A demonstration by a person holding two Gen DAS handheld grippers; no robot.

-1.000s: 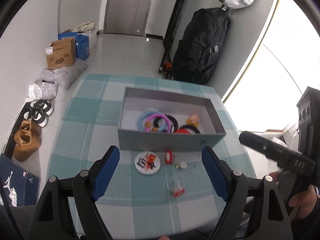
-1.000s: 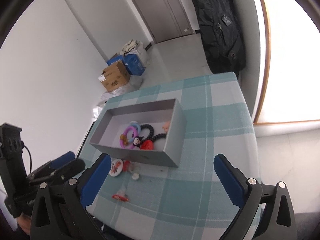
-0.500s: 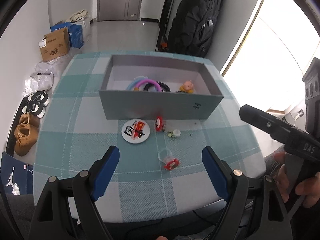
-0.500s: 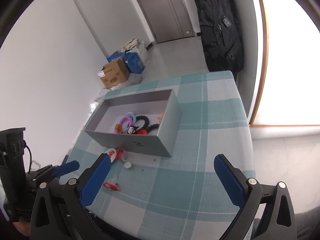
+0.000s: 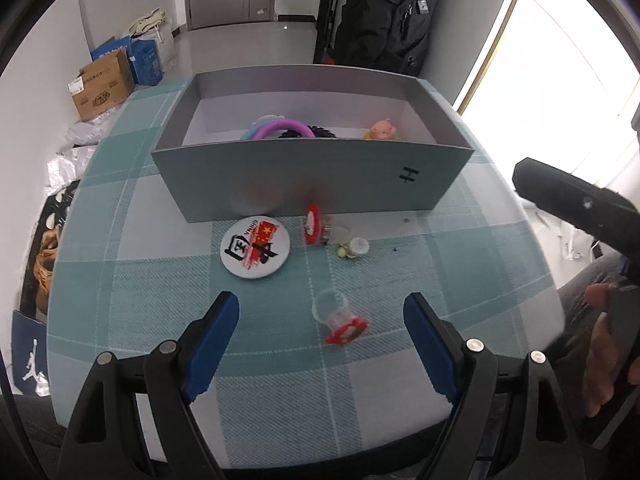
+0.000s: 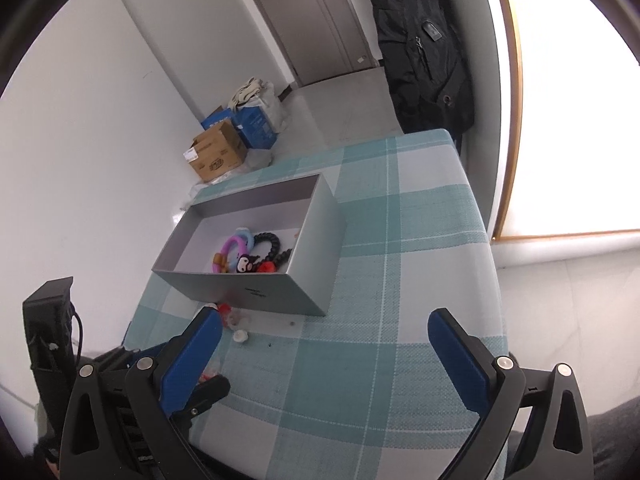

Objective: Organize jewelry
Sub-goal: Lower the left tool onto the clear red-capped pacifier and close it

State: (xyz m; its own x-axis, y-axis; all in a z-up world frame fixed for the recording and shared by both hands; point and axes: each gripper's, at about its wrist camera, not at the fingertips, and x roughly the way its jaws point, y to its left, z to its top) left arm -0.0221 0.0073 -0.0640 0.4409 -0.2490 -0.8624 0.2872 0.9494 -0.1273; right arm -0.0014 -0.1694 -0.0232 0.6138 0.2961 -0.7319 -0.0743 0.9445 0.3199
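A grey box [image 5: 312, 176] stands on the checked tablecloth and holds coloured bracelets [image 5: 276, 126] and a small pig figure [image 5: 382, 129]. In front of it lie a round white badge [image 5: 256, 247], a red-topped ring [image 5: 314, 225], a small pale piece [image 5: 356, 247] and a clear ring with a red top [image 5: 340, 318]. My left gripper [image 5: 322, 320] is open, just above the clear ring, which lies between its fingers. My right gripper [image 6: 324, 344] is open and empty over the table to the right of the box [image 6: 256, 248].
The table's near edge runs under my left gripper. Cardboard boxes [image 5: 102, 82] and shoes sit on the floor at the left. A black backpack [image 5: 396, 12] hangs beyond the table. The other hand-held gripper [image 5: 576, 208] reaches in at the right.
My left gripper has come down and forward towards the loose pieces in front of the box. My right gripper has drifted slightly; both stay open.
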